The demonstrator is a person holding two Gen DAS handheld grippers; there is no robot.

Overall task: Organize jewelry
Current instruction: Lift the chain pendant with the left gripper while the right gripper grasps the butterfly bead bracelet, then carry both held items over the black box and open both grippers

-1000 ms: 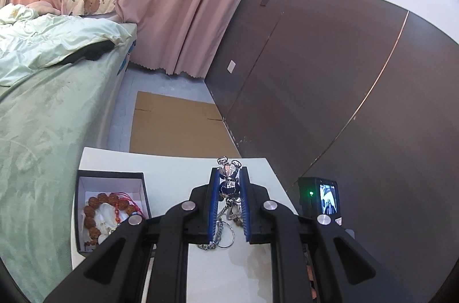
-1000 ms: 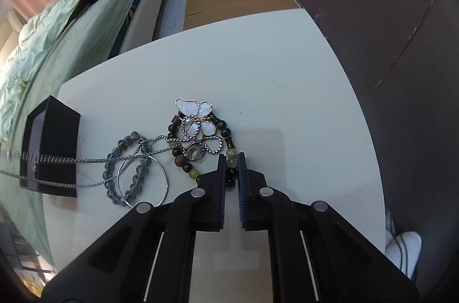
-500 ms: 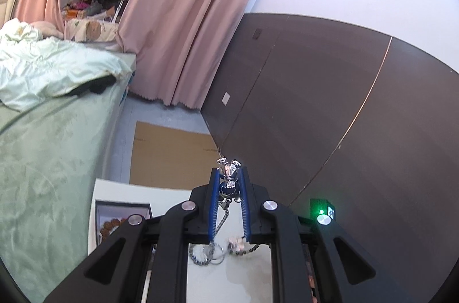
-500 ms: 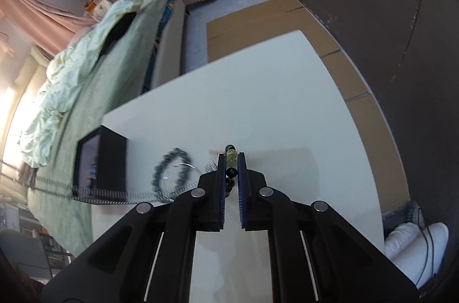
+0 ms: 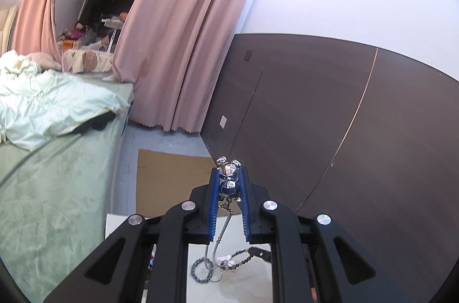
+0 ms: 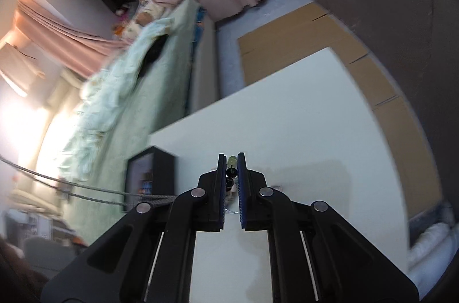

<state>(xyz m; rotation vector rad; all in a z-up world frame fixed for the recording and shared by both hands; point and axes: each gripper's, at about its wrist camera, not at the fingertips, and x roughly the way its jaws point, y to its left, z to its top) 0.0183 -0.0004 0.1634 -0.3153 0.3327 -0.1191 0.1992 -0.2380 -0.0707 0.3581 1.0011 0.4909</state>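
Jewelry lifted above the white table (image 6: 301, 116)

Left gripper (image 5: 228, 182) pinches a blue-and-silver pendant (image 5: 228, 179), chain (image 5: 221, 231) dangling; right gripper (image 6: 231, 174) clamps a beaded bracelet (image 6: 231, 164).

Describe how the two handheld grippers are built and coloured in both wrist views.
The left gripper and right gripper look identical: matte black angular linkage arms with round silver bolt heads at the pivots, ending in straight fingers lined with ribbed blue pads. No cables, labels, sleeves or hands show.
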